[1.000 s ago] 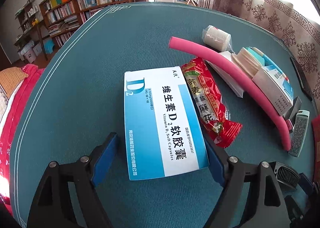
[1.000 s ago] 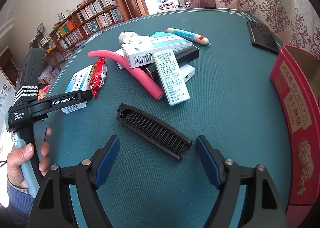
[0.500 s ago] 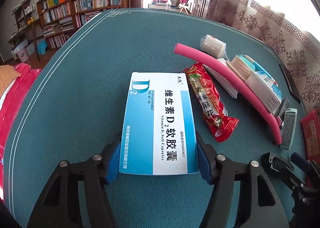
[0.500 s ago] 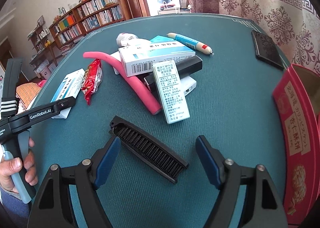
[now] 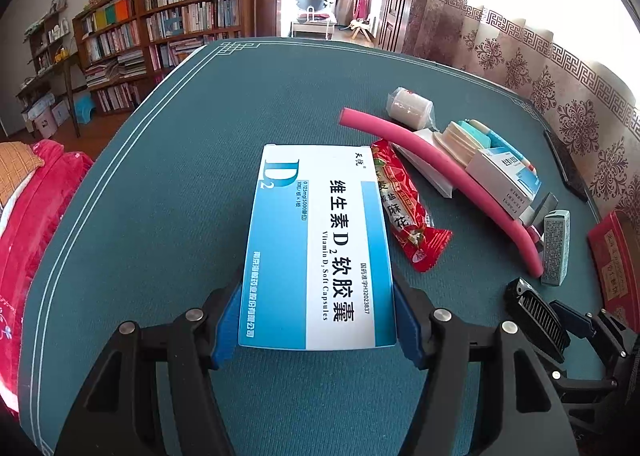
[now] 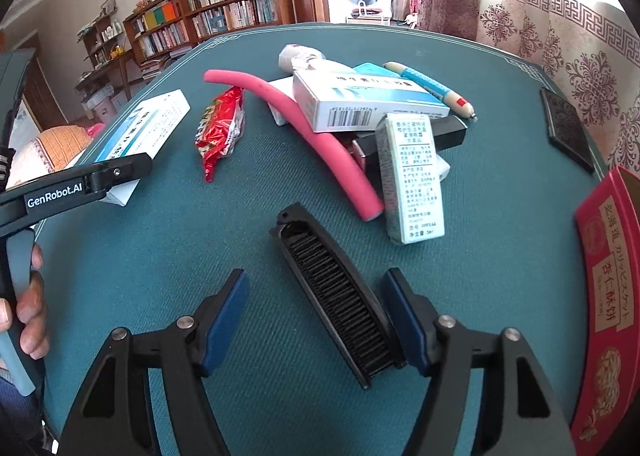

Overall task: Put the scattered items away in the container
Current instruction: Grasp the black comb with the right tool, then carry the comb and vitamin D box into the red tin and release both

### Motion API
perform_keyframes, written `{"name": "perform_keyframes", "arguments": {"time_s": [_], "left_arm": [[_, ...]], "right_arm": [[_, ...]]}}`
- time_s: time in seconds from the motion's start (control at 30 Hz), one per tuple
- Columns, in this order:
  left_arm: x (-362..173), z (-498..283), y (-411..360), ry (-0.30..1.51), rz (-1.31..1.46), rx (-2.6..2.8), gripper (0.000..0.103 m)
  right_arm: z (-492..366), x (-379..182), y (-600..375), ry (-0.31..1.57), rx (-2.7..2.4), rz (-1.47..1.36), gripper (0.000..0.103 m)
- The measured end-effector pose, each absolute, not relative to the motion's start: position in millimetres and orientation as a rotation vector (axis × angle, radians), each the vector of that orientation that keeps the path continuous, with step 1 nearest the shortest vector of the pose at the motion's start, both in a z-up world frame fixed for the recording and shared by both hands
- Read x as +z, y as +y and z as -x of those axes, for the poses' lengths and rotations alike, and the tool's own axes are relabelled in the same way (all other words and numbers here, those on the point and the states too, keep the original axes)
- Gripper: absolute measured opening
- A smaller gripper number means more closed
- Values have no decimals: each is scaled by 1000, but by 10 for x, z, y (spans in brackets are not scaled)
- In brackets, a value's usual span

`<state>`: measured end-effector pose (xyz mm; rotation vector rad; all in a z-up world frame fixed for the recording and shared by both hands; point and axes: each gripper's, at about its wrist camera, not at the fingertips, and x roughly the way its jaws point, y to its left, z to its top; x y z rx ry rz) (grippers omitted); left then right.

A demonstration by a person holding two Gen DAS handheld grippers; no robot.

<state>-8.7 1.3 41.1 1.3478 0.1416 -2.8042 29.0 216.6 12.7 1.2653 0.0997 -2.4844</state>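
Left gripper [image 5: 316, 330] clamps the vitamin box [image 5: 320, 244] by its sides on the green table [image 5: 180, 196]. Right gripper [image 6: 320, 320], jaws closing, straddles the black comb [image 6: 336, 296], one pad touching. Red container [image 6: 608, 288] sits right.

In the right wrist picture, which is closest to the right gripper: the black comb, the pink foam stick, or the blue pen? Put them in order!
1. Black comb: between the right gripper's fingers, against the right one.
2. Pink foam stick: past the comb, mid-table.
3. Blue pen: farthest, at the back of the pile, toward the right.
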Motion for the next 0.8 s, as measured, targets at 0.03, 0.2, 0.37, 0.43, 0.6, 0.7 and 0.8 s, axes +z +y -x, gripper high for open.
{"name": "perform_keyframes", "arguments": {"time_s": [0.03, 0.2, 0.37, 0.43, 0.6, 0.7, 0.8], "left_arm": [[407, 86, 14, 140, -1350, -2803, 67], [385, 83, 41, 136, -1358, -2801, 67], [379, 70, 63, 136, -1367, -2803, 67], [391, 57, 81, 132, -1365, -2808, 67], [468, 9, 152, 116, -1354, -2835, 67], [549, -30, 224, 104, -1340, -2863, 67], [627, -62, 355, 80, -1329, -2902, 67]], "right_arm": [[-302, 127, 2147, 105, -2480, -1261, 60], [-272, 126, 2138, 105, -2494, -1255, 44], [-264, 127, 2151, 114, -2532, -1259, 29], [-289, 131, 2150, 113, -2542, -1256, 29], [-410, 249, 2225, 47, -2558, -1214, 29], [-508, 394, 2335, -4, -2593, -1168, 29], [-612, 554, 2486, -44, -2648, -1118, 29]]}}
